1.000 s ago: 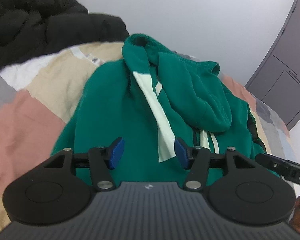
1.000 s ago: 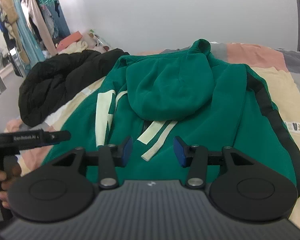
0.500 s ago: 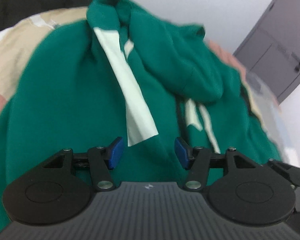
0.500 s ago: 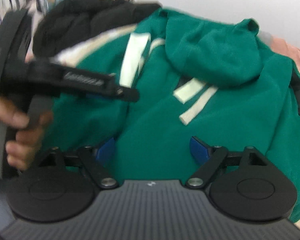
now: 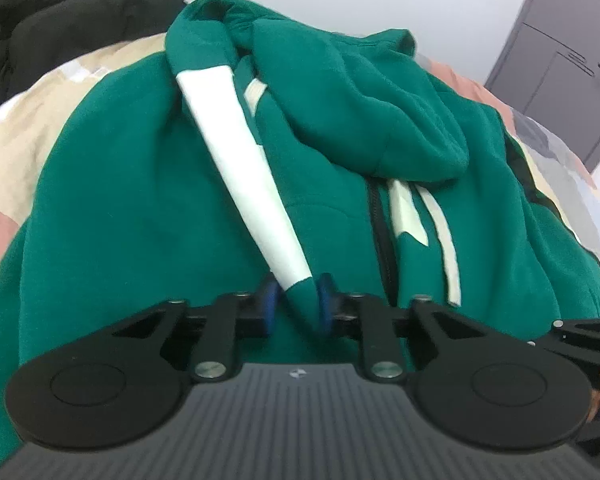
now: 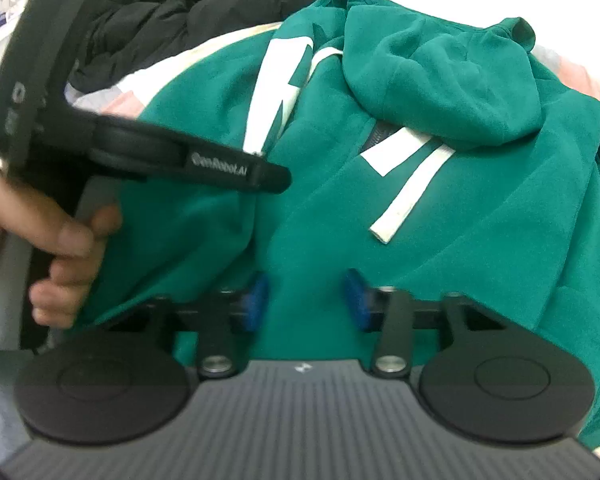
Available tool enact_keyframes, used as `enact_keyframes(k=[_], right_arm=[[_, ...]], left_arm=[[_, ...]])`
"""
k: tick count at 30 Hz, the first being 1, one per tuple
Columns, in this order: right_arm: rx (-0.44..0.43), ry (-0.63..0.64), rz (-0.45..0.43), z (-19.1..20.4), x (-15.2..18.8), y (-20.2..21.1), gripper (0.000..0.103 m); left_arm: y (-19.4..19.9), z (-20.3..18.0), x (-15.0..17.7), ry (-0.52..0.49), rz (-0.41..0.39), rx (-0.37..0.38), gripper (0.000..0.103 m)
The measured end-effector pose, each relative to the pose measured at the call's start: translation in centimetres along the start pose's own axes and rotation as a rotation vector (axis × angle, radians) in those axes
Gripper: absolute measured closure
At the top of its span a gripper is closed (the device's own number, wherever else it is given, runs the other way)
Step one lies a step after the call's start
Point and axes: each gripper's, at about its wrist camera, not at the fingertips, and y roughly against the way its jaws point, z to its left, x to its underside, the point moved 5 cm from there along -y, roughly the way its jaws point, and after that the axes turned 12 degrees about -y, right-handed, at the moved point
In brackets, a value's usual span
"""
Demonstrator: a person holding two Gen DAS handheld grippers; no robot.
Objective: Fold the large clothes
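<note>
A green hoodie [image 5: 148, 208] with white stripes lies spread on the bed, hood [image 5: 380, 92] flopped over its chest. My left gripper [image 5: 298, 305] is closing its jaws, and the blue pads pinch the green cuff at the end of the white-striped sleeve [image 5: 256, 184]. In the right wrist view my right gripper [image 6: 306, 296] hangs low over the hoodie [image 6: 480, 240] near its front edge. Its jaws are closing with green cloth lying between the pads, which are not pressing on it. A hand [image 6: 60, 236] holds the left gripper's body [image 6: 220, 164] at the left.
A black puffy jacket [image 5: 60, 28] is heaped at the far left of the bed. The patchwork blanket [image 5: 24, 136] shows around the hoodie. A grey door [image 5: 568, 68] stands at the right. White drawstrings [image 6: 408, 192] trail from under the hood.
Both grippers have dropped toward the hoodie and narrowed their jaws. The left one has taken hold of the sleeve cuff. The hand with the left gripper has come into the right wrist view.
</note>
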Motion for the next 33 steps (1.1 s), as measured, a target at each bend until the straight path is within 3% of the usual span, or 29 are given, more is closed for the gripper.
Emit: enact_keyframes(k=[5, 7, 11, 15, 18, 23, 25, 29, 33], right_arm=[[-0.013, -0.042, -0.029, -0.5, -0.5, 2.0, 0.095], [-0.010, -0.076, -0.058, -1.2, -1.1, 3.0, 0.095], [0.006, -0.132, -0.130, -3.1, -2.5, 5.8, 0.096], [0.057, -0.227, -0.227, -7.3, -5.1, 9.1, 0.096], [0.112, -0.296, -0.291, -11.6, -7.1, 11.5, 0.096], [0.197, -0.397, -0.383, -18.9, -10.9, 14.9, 0.096], [0.250, -0.412, -0.424, -21.6, -12.5, 15.7, 0.096], [0.338, -0.472, -0.437, -27.1, -15.1, 15.0, 0.096], [0.460, -0.494, -0.421, -31.6, -16.7, 11.8, 0.096]], left_arm=[[1.7, 0.7, 0.1, 0.050, -0.037, 0.033, 0.095], [3.1, 1.6, 0.0, 0.101, -0.070, 0.046, 0.100], [7.2, 5.0, -0.2, 0.235, -0.166, 0.051, 0.101], [11.0, 9.9, -0.4, 0.359, -0.256, 0.007, 0.101], [13.0, 14.1, -1.2, 0.425, -0.311, -0.069, 0.101], [14.0, 19.7, -3.1, 0.489, -0.331, -0.172, 0.101], [13.6, 21.5, -4.3, 0.466, -0.317, -0.250, 0.101], [12.1, 24.8, -6.5, 0.317, -0.250, -0.487, 0.100], [8.8, 28.6, -6.3, 0.356, -0.177, -0.535, 0.100]])
